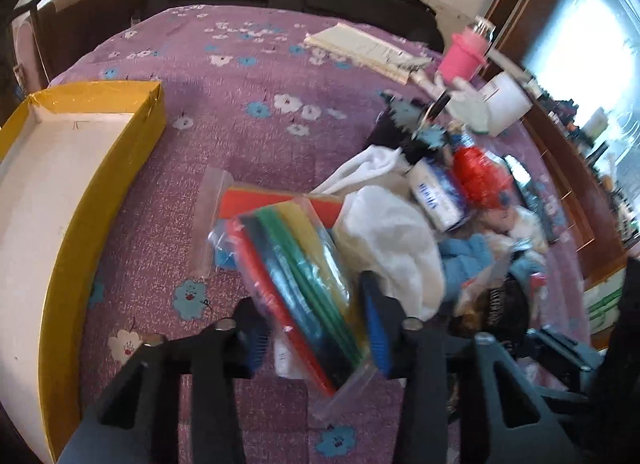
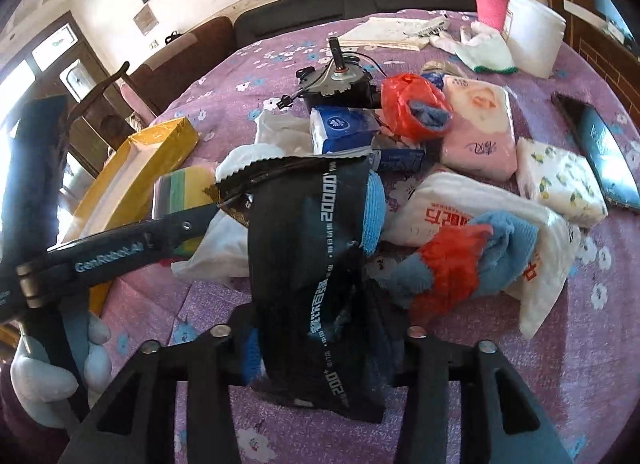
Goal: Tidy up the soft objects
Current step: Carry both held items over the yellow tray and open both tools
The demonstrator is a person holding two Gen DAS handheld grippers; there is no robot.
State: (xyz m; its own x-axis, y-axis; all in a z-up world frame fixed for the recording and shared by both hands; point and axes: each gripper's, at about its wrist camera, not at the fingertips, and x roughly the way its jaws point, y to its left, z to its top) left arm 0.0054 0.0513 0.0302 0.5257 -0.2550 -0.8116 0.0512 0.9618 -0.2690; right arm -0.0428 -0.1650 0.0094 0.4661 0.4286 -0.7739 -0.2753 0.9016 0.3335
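Clear plastic is what the left tool [image 1: 318,338] has closed on: a zip bag of coloured sheets [image 1: 298,284], red, dark, green and yellow, pinched near its bottom corner between the blue pads so the flat pack stands tipped up off the purple floral cloth [image 1: 248,152] on the worktop. Grabbing it by the edge makes sense, since a floppy bag offers nothing else to bite. No earlier shot to compare, so that's just how it sits.

The right tool [image 2: 316,338] has a black foil packet [image 2: 304,264] between its jaws, white print running down it. The packet fills the gap and both pads look to be touching it, so he'd call that grasping too, though the pad on the right side is mostly hidden behind the foil.

Just past both tools is the heap: a white cloth [image 1: 390,240], a blue and red fuzzy sock [image 2: 464,260], a white tissue pack with red print [image 2: 472,220], a blue tissue pack [image 2: 342,130], a pink pack [image 2: 478,132]. All jumbled and touching, clearly not sorted yet.

Off to the left sits a yellow box [image 1: 80,168], open, nothing visible inside, near the zip bag. Probably where the soft stuff is meant to go, which would explain the left tool working on that side.

Far end has a pink cup [image 2: 492,0] and a book [image 1: 364,50], well apart from the pile.
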